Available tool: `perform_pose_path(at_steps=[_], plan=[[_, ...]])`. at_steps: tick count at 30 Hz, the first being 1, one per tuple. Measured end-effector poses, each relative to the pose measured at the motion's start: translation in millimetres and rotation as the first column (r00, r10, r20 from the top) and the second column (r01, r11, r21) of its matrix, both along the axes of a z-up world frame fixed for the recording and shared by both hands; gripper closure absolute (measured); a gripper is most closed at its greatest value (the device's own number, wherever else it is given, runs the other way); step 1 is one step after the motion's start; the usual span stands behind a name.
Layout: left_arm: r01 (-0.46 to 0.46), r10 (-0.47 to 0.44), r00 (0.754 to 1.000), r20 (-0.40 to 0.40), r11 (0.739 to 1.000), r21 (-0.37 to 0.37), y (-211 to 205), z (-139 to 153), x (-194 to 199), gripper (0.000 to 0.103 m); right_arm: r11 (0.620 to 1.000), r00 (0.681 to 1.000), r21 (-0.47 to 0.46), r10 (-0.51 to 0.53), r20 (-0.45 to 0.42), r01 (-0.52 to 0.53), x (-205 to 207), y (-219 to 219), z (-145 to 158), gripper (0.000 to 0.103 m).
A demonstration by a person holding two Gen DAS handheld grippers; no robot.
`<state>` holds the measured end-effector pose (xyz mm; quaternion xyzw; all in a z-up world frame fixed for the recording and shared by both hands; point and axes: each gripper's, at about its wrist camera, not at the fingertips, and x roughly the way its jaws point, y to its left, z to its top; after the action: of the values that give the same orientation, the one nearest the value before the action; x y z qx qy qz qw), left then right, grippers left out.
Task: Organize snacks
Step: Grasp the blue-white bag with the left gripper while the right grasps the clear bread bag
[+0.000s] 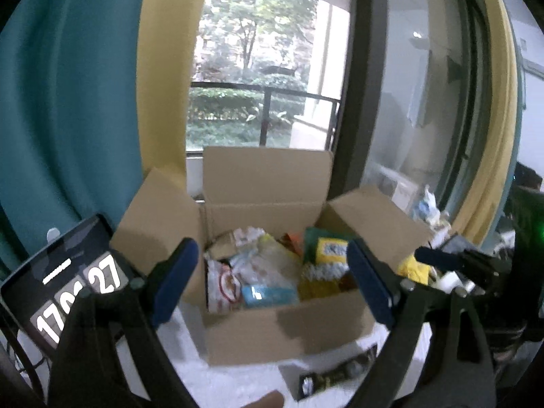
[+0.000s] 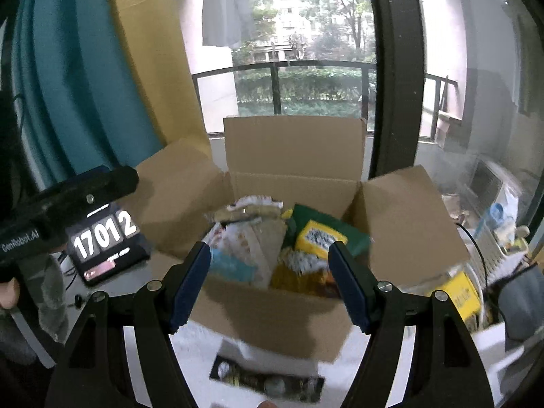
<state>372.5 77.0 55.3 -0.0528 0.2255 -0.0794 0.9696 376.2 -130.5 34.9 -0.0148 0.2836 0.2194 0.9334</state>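
Cardboard box (image 1: 272,333) upright, flaps splayed, mouth up (snack packets (image 1: 265,272) jumbled inside). Left tongs (image 1: 268,282) and right tongs (image 2: 268,284) wide apart, empty.

The black left gripper with blue pads (image 1: 272,278) and its matching right gripper (image 2: 270,280) hold their jaws spread wide, nothing between them.

- We record a white tabletop (image 2: 197,346).
- On it: an open brown cardboard box (image 2: 272,316), a flat black printed packet (image 2: 265,379), a black digital clock display (image 2: 108,248).
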Motion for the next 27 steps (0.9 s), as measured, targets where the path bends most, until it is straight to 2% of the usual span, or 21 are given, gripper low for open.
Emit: perform_pose_path(at_steps=[8,15,21,27], plan=[[-0.004,0.008,0.999,-0.054,0.997,0.073,-10,-25,-56,0.013,1.000,0.997,0.017,0.023,-0.076,-0.022,-42,-25,-30,0.028],[-0.001,0.013,0.992,-0.129,0.996,0.086,-10,-65,-102,0.013,0.999,0.984,0.033,0.041,-0.172,-0.036,-78,-42,-73,0.028],[-0.041,0.054,0.976,-0.211,0.997,0.068,5,-106,-125,0.013,0.999,0.970,0.040,0.042,-0.239,-0.033,-98,-46,-101,0.028],[-0.109,0.121,0.945,-0.303,0.992,0.056,28,-149,-148,0.013,0.999,0.953,0.031,0.030,-0.302,-0.022,-110,-45,-129,0.028]])
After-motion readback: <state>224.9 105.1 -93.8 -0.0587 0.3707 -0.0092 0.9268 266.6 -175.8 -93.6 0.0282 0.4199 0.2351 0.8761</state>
